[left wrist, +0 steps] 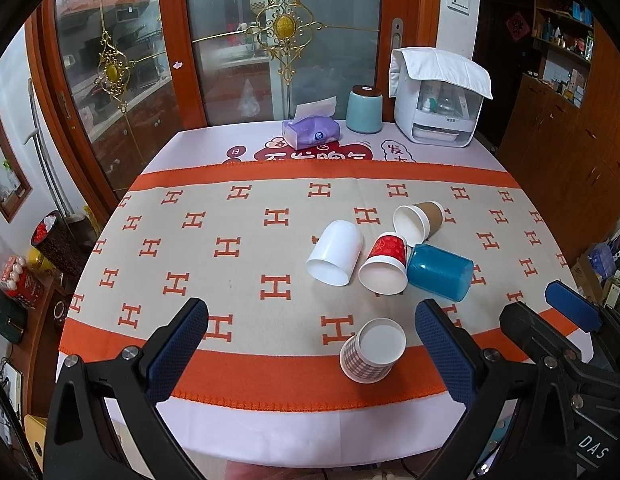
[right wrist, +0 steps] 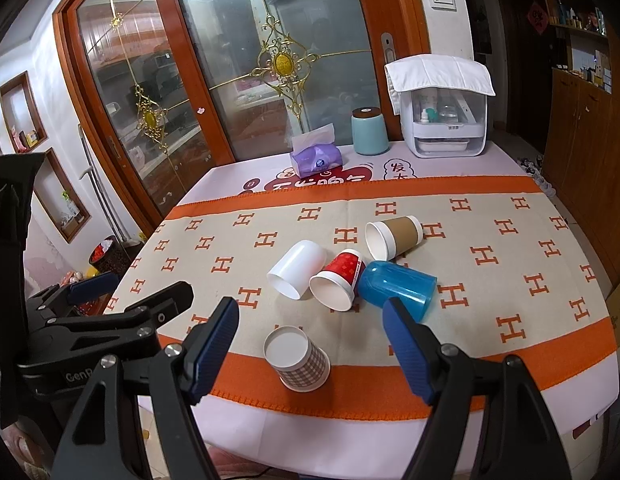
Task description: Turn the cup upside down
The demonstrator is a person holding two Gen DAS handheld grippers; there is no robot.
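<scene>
Several cups lie on the H-patterned cloth. A checked paper cup (left wrist: 372,352) (right wrist: 297,358) stands upside down near the front orange band. A white cup (left wrist: 336,252) (right wrist: 297,268), a red cup (left wrist: 384,264) (right wrist: 338,280), a blue cup (left wrist: 440,266) (right wrist: 398,284) and a brown cup (left wrist: 418,220) (right wrist: 394,236) lie on their sides in a cluster. My left gripper (left wrist: 310,344) is open and empty, with the checked cup between its fingers. My right gripper (right wrist: 310,344) is open and empty above the checked cup; it also shows at the right of the left wrist view (left wrist: 574,312).
A purple tissue pack (left wrist: 310,130) (right wrist: 316,160), a teal canister (left wrist: 364,108) (right wrist: 370,130) and a white appliance with a cloth on top (left wrist: 438,96) (right wrist: 446,112) stand at the table's far edge. Glass doors are behind. Wooden cabinets are to the right.
</scene>
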